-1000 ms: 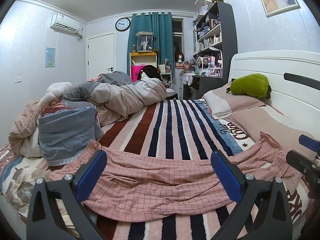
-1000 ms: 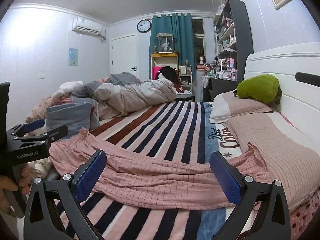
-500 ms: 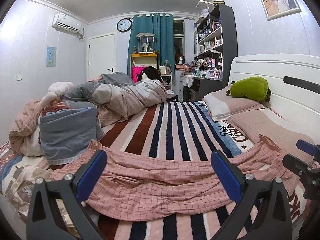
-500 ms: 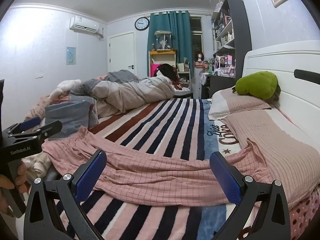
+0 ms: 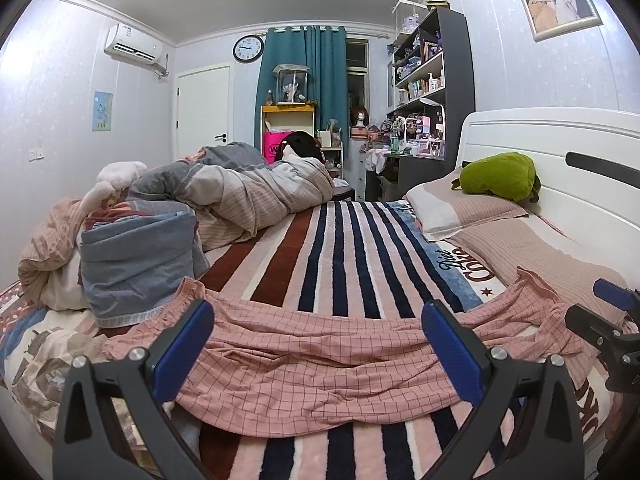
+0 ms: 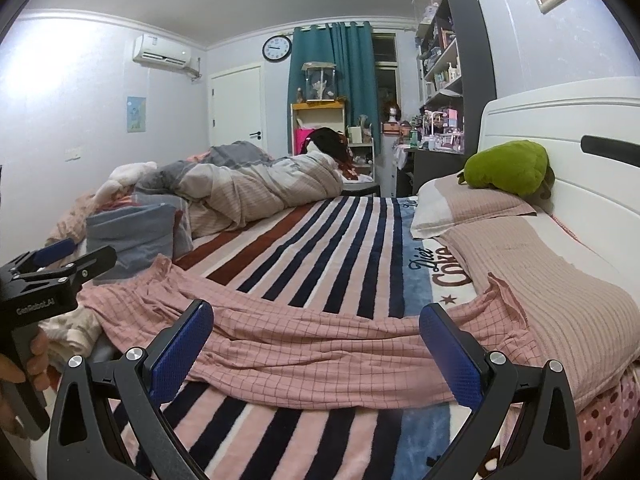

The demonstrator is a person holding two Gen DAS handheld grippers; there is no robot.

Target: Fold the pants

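Observation:
Pink checked pants lie rumpled and spread sideways across the striped blanket near the bed's front edge; they also show in the right wrist view. My left gripper is open and empty, just in front of the pants' middle. My right gripper is open and empty, in front of the pants toward their right end. The right gripper's tips show at the left view's right edge. The left gripper shows at the right view's left edge.
A folded blue-grey blanket and a heaped duvet lie at the left rear. Pillows, a green plush and the white headboard are on the right. Shelves and a desk stand behind.
Both grippers have drifted slightly, with a small shift in view. The pants lie as before and both grippers stay open.

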